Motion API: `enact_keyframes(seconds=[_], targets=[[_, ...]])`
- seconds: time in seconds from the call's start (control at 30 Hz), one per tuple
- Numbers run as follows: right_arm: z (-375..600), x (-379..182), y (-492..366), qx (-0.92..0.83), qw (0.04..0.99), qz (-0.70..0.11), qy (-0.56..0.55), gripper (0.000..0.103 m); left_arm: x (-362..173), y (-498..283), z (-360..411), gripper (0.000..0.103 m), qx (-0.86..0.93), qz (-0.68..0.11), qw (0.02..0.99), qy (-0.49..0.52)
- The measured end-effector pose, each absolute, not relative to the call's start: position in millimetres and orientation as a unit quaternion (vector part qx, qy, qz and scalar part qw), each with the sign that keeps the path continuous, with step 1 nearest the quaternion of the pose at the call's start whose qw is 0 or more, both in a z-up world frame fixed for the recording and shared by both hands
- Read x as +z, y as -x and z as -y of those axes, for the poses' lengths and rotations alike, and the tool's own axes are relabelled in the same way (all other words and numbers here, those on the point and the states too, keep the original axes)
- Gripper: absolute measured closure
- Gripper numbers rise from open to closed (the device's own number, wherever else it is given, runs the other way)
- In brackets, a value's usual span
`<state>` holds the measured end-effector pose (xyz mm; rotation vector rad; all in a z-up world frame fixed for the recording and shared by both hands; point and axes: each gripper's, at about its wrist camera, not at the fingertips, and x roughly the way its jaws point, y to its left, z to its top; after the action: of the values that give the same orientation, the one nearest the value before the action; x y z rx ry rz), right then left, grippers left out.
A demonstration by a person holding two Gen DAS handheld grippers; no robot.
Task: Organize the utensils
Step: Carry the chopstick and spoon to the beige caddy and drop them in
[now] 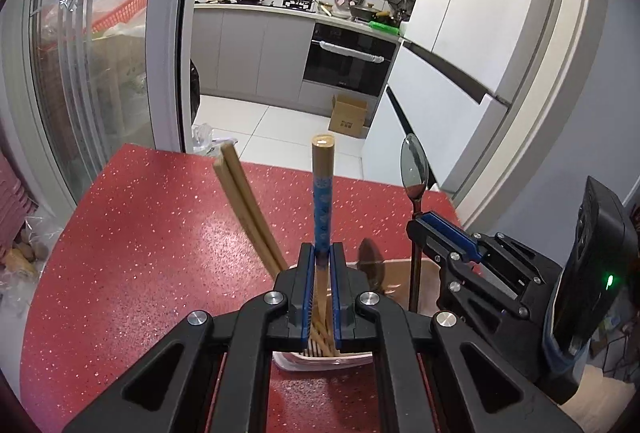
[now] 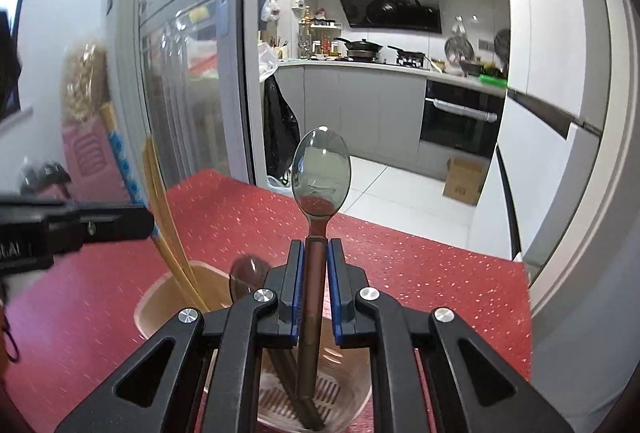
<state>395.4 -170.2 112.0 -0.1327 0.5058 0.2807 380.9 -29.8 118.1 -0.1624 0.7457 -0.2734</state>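
1. The left hand-held gripper (image 1: 320, 253) is clamped on a pair of wooden chopsticks with a blue patterned band (image 1: 322, 201). They are held upright, with the thick ends standing above the jaws and the thin tips reaching down below them into the pale, translucent plastic utensil holder (image 1: 396, 269).
2. The right hand-held gripper (image 2: 316, 253) is clamped on the dark brown handle of a spoon with a shiny, grey-tinted bowl (image 2: 321, 173). Its long axis runs straight along the fingers, bowl uppermost, and the handle end is seen low inside the holder (image 2: 160, 293), close to the slotted floor.
3. The coming move is judged to turn on this alignment: each utensil stands nearly vertical with the holder directly beneath its gripper, so only release, or a short lowering first, seems needed.
4. The spoon compartment lies under the right gripper and the chopstick compartment under the left, so neither hand needs to cross.
5. A pair of plain wooden chopsticks (image 1: 248, 209) leans out of the holder, just to the left of the left gripper.
6. The holder stands on the red speckled worktop (image 1: 140, 233).
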Motion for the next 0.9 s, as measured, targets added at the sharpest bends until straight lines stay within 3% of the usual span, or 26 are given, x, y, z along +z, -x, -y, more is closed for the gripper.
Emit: enact_keyframes(seconds=[0.73, 0.9], targets=[[158.9, 77.5, -375.8, 0.155, 0.94, -0.282, 0.116, 0.089, 81.0, -350.8, 17.7, 0.068, -0.1, -0.383, 0.917, 0.043], [163.2, 84.8, -371.9, 0.152, 0.94, -0.29, 0.102, 0.074, 75.0, -331.8, 5.7, 0.068, -0.09, -0.388, 0.915, 0.056]])
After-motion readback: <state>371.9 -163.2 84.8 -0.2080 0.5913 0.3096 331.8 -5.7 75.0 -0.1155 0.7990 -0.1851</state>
